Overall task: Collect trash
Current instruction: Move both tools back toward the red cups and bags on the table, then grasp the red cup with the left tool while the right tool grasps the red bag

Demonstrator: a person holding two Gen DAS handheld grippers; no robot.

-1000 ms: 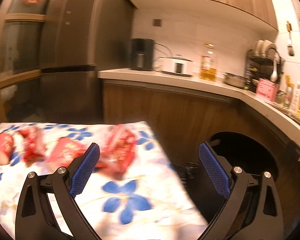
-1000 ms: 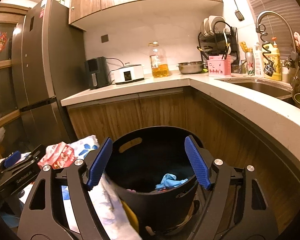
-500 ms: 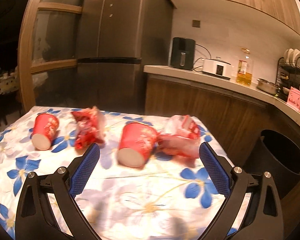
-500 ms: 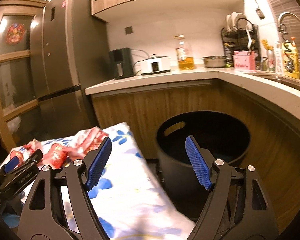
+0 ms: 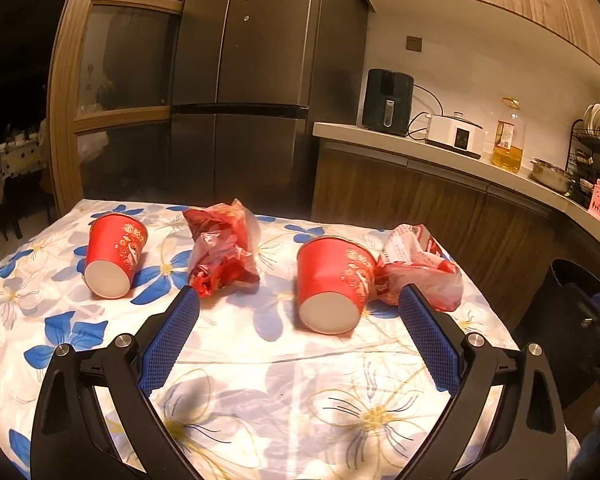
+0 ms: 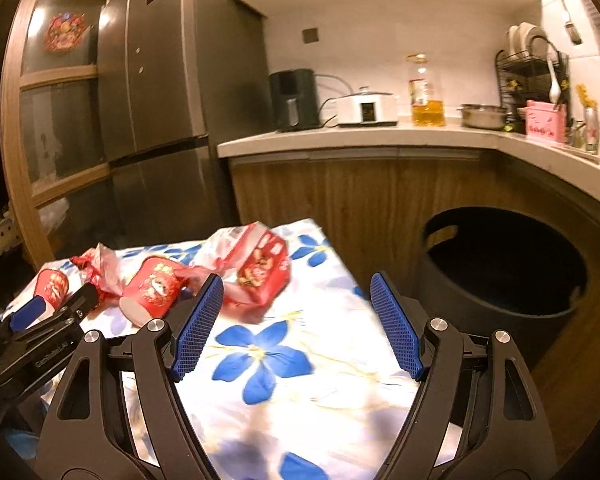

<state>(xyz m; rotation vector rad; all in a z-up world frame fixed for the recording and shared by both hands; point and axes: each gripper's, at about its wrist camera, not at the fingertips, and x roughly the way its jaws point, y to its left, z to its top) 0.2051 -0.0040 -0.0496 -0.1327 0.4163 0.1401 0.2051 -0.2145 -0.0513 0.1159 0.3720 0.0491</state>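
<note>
- With both jaw sets wide apart and nothing between them, the approach step is judged to be in hand: left hand-held gripper [image 5: 298,312], right hand-held gripper [image 6: 296,300].
- Landmark: black bin [image 6: 500,264], beside the surface [image 5: 260,380].
- Nearest the bin lies a red wrapper [image 5: 420,264], touching a tipped red cup [image 5: 332,280]; farther off, a second wrapper [image 5: 220,252], then a second cup [image 5: 114,256].
- Next move: one piece to be straddled, clamped, carried to the bin.

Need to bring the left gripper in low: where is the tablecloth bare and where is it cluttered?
Bare: the near half of the tablecloth, from the near edge up to the trash. Crowded: the far row, left cup, crumpled wrapper, right cup touching a bag. There is a gap between wrapper and right cup.
</note>
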